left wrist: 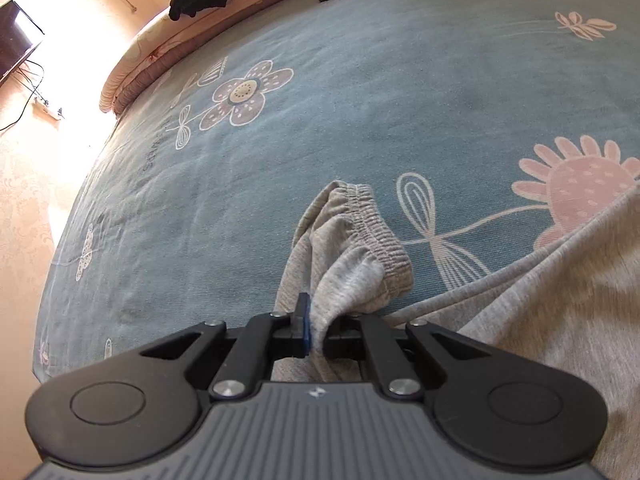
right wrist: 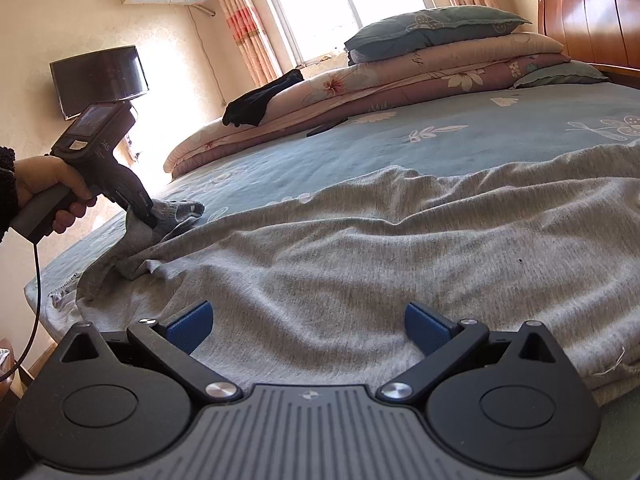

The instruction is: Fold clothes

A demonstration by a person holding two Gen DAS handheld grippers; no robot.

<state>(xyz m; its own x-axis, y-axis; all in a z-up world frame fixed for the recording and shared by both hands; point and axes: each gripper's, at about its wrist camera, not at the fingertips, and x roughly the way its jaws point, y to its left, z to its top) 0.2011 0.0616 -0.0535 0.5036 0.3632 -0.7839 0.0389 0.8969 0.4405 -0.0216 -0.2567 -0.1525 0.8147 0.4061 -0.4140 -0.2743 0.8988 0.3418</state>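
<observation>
Left tongs [left wrist: 310, 326] sit clamped on a bunched fold of the grey garment [left wrist: 344, 248], beside its ribbed cuff [left wrist: 380, 228] on the bed [left wrist: 360, 100]; lift smoothly, keeping fabric taut. Right tongs [right wrist: 308, 326] stand wide apart, empty, low over the spread cloth.

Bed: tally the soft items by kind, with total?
Grey garment, cuff pinched in the left claw: 1
Black garment: 1
Pillows: 2
Folded quilts: 2, layers hard to separate
Total: 6
</observation>
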